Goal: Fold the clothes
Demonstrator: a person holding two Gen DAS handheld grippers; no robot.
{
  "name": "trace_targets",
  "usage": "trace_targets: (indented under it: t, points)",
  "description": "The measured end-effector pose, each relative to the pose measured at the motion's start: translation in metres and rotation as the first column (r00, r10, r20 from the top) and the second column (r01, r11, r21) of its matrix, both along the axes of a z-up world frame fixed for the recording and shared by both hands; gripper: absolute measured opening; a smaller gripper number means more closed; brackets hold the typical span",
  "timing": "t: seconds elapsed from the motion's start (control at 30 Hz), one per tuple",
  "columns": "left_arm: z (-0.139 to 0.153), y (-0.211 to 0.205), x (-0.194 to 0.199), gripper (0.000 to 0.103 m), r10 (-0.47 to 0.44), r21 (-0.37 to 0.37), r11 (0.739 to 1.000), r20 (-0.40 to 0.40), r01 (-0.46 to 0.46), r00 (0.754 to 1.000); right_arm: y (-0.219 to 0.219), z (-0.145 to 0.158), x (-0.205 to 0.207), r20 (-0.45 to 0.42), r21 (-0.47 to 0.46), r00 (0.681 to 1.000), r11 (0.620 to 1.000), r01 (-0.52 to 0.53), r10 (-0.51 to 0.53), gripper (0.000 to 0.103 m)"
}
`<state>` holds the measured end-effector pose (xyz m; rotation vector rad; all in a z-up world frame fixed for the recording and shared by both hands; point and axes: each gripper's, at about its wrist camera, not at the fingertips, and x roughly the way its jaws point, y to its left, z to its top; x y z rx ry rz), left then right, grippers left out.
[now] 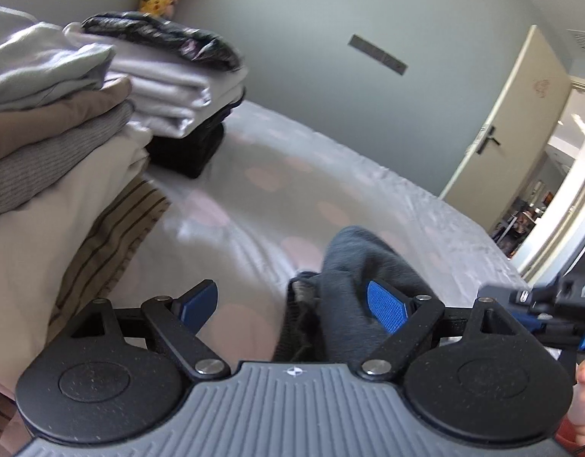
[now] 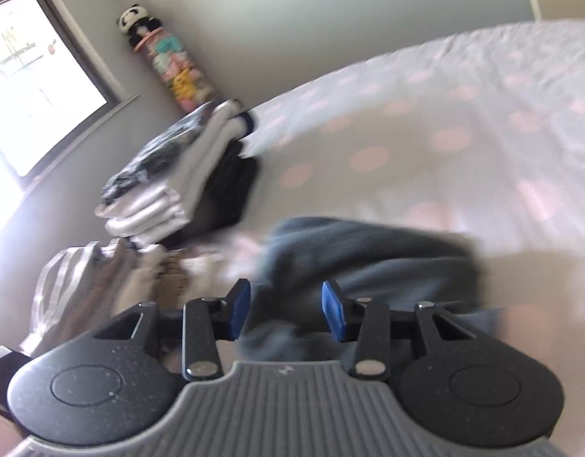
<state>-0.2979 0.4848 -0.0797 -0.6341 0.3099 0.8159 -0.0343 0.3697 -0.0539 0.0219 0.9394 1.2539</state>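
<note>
Dotted bedspread (image 2: 425, 133) carries a dark grey garment (image 2: 368, 255). Left gripper (image 1: 292, 306) spread, right gripper (image 2: 286, 310) spread, both straddling cloth; pinch one layer only.

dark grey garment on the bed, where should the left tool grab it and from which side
Grip the raised fold of the dark grey garment that humps up off the bed. The left tool is open with that ridge between its fingers, so come straight forward and down, then close.

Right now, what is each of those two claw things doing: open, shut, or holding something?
Left gripper: open, the dark grey garment lying loose between its fingers.
Right gripper: open, holding nothing, above the same garment.
</note>
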Motion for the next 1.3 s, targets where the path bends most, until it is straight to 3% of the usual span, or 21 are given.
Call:
trace_targets:
  t: [0.2, 0.3, 0.4, 0.53, 0.67, 0.73, 0.8, 0.87, 0.93, 1.1, 1.2, 1.3]
  points:
    - [-0.002, -0.015, 0.010, 0.102, -0.086, -0.004, 0.996, 0.014, 0.086, 0.996, -0.047, -0.026, 0.041, 0.033, -0.058, 0.992, 0.991, 0.120, -0.118, 0.046]
    - [-0.006, -0.023, 0.014, 0.102, -0.137, -0.029, 0.990, 0.020, 0.138, 0.990, -0.052, -0.041, 0.050, -0.052, -0.062, 0.988, 0.988, 0.142, -0.145, 0.045]
    - [-0.007, -0.036, 0.019, 0.102, -0.225, -0.042, 0.973, 0.013, 0.225, 0.974, -0.056, -0.045, 0.040, -0.086, -0.038, 0.992, 0.995, 0.089, -0.092, 0.009]
    - [-0.007, -0.061, 0.036, 0.102, -0.335, -0.014, 0.942, -0.107, 0.336, 0.936, -0.065, -0.045, 0.016, -0.069, -0.012, 0.998, 1.000, 0.010, -0.011, 0.006]
    - [-0.017, -0.076, 0.055, 0.102, -0.373, -0.021, 0.925, -0.249, 0.380, 0.894, -0.081, -0.052, 0.007, -0.074, -0.024, 0.997, 1.000, 0.002, -0.004, 0.004]
    - [-0.026, -0.073, 0.061, 0.101, -0.340, -0.057, 0.939, -0.328, 0.340, 0.881, -0.090, -0.056, 0.003, -0.083, -0.028, 0.997, 1.000, -0.001, -0.001, 0.004]
    - [-0.034, -0.066, 0.062, 0.087, -0.290, -0.091, 0.957, -0.383, 0.277, 0.877, -0.099, -0.061, -0.001, -0.093, -0.036, 0.996, 0.999, -0.013, 0.010, 0.002]
    - [-0.040, -0.052, 0.053, 0.051, -0.236, -0.133, 0.971, -0.377, 0.200, 0.895, -0.107, -0.066, -0.006, -0.100, -0.044, 0.995, 0.999, -0.025, 0.020, 0.002]
    - [-0.043, -0.041, 0.038, 0.037, -0.172, -0.178, 0.977, -0.334, 0.117, 0.927, -0.116, -0.070, -0.011, -0.094, -0.052, 0.995, 0.998, -0.038, 0.033, 0.002]
    - [-0.051, -0.014, 0.000, 0.030, 0.008, -0.303, 0.950, -0.236, -0.081, 0.972, -0.138, -0.077, -0.016, -0.077, -0.065, 0.997, 0.997, -0.033, 0.028, 0.004]
    - [-0.058, -0.007, -0.006, 0.030, 0.055, -0.341, 0.930, -0.239, -0.137, 0.969, -0.150, -0.079, -0.011, -0.089, -0.069, 0.996, 0.998, 0.007, -0.013, 0.005]
    - [-0.053, -0.012, -0.007, 0.034, 0.069, -0.330, 0.932, -0.235, -0.147, 0.969, -0.159, -0.076, -0.007, -0.090, -0.061, 0.995, 0.997, 0.047, -0.052, 0.006]
